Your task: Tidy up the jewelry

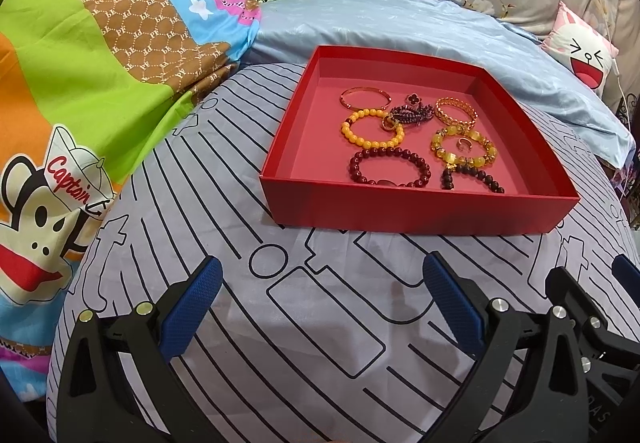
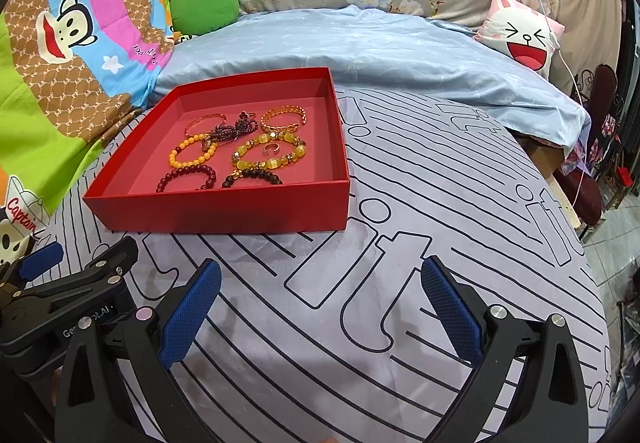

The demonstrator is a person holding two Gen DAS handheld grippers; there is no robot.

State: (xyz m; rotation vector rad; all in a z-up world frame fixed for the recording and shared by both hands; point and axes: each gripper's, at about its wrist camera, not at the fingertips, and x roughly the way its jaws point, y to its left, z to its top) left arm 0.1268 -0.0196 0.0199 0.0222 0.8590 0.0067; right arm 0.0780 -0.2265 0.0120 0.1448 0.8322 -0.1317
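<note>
Hovering over the striped bed sheet (image 2: 360,323), left gripper (image 1: 320,299) and right gripper (image 2: 320,299) hold jaws apart, empty; bracelets (image 1: 420,139) fill the red tray (image 1: 400,207).

Left gripper (image 1: 320,307) and right gripper (image 2: 320,307) are hovering side by side, both pointing forward with jaws spread wide and gripping nothing; blue pads (image 1: 192,307) are facing inward.
</note>
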